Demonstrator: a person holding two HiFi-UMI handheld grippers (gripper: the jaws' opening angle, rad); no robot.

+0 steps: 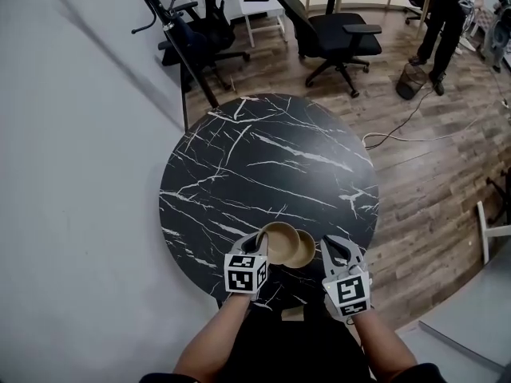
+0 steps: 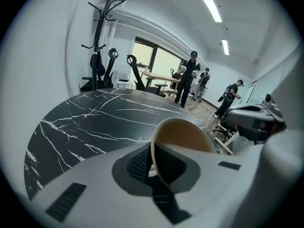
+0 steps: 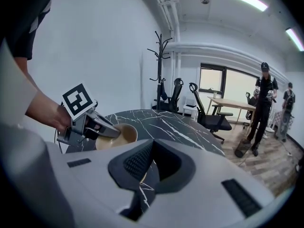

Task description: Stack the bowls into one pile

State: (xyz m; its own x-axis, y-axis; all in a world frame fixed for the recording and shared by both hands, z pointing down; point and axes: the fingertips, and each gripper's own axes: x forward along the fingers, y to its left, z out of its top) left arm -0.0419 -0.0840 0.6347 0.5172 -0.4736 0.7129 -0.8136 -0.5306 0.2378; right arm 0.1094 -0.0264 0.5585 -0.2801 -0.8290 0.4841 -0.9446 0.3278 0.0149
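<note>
Table: a round black top (image 1: 263, 158) with white marble veining. It stands on a wood floor (image 1: 431, 174), and both bowls sit at its near edge, close to the person.

Held bowl: the bigger-looking tan bowl (image 1: 277, 242) is the left one of the pair. Its near-left rim runs between the jaws of the left gripper (image 1: 257, 244), and the bowl reaches forward past the fingertips.

Second bowl: a matching bowl (image 1: 304, 250) lies just to the right of the held one. In the head view the held bowl's edge overlaps its left side. Whether the two touch cannot be told.

Left gripper: its dark ribbed pads (image 2: 137, 166) are pinched on the thin wall of the held bowl, one pad inside the rim and one outside. The left gripper view shows that rim crossing the gap edge-on.

Right gripper: it (image 1: 330, 247) is just beside the second bowl's right side, apart from it. Its jaws are pressed together with no bowl between them, and only the marble top shows beyond them in the right gripper view.

Contents: the held bowl's hollow is bare, and so is the visible part of the second bowl.

Look: both bowls are plain, round and shallow, with a matte light brown surface and a thin paler lip.
</note>
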